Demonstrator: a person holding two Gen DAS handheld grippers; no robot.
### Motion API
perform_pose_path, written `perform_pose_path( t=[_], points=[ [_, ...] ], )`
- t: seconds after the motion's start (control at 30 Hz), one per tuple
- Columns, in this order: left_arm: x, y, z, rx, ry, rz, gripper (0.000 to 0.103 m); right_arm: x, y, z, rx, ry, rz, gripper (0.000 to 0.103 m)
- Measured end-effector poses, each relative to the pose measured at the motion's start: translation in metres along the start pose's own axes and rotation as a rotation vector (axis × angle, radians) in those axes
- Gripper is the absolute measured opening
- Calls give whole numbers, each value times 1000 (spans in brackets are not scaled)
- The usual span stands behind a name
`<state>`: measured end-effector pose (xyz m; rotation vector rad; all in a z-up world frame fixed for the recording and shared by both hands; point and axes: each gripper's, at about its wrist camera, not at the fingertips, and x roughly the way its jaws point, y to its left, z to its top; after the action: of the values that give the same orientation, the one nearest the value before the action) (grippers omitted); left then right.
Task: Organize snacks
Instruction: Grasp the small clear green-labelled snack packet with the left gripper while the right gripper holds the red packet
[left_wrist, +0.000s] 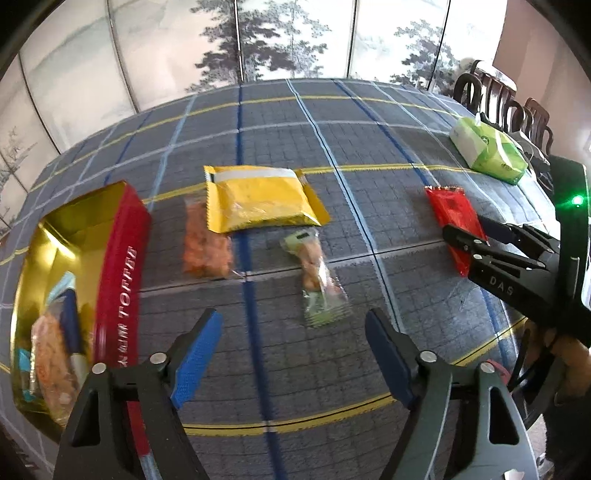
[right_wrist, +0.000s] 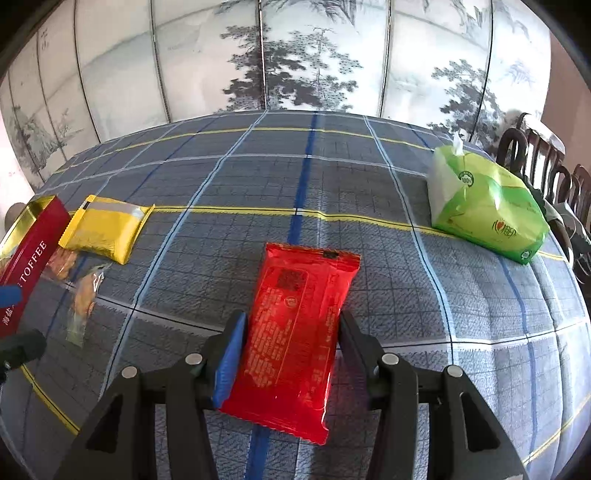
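Note:
A red toffee tin (left_wrist: 123, 266) with a gold inside stands open at the left and holds several snack packs. On the plaid cloth lie a yellow packet (left_wrist: 258, 199), an orange snack bag (left_wrist: 207, 240) and a clear green-ended snack pack (left_wrist: 317, 280). My left gripper (left_wrist: 293, 354) is open and empty, just short of the green-ended pack. My right gripper (right_wrist: 290, 350) has its jaws around a red packet (right_wrist: 299, 325), touching both of its long edges; it also shows in the left wrist view (left_wrist: 456, 221).
A green tissue pack (right_wrist: 484, 210) lies at the far right of the table. Dark wooden chairs (right_wrist: 546, 158) stand past the right edge. A painted folding screen (right_wrist: 295, 55) stands behind the table. The tin (right_wrist: 26, 258) is at the far left in the right wrist view.

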<state>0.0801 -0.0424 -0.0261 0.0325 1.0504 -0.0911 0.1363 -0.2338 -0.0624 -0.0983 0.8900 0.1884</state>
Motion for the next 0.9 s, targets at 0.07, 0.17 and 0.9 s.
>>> perform_pose_path(
  t=[0.07, 0.17, 0.9],
  points=[
    [4, -1, 3, -15, 8, -8, 71, 2, 0, 1, 0, 0, -1, 51],
    [10, -3, 7, -32, 12, -11, 67, 1, 1, 1, 1, 0, 0, 51],
    [40, -9, 27, -73, 39, -58, 21, 2, 2, 1, 1, 0, 2, 53]
  ],
)
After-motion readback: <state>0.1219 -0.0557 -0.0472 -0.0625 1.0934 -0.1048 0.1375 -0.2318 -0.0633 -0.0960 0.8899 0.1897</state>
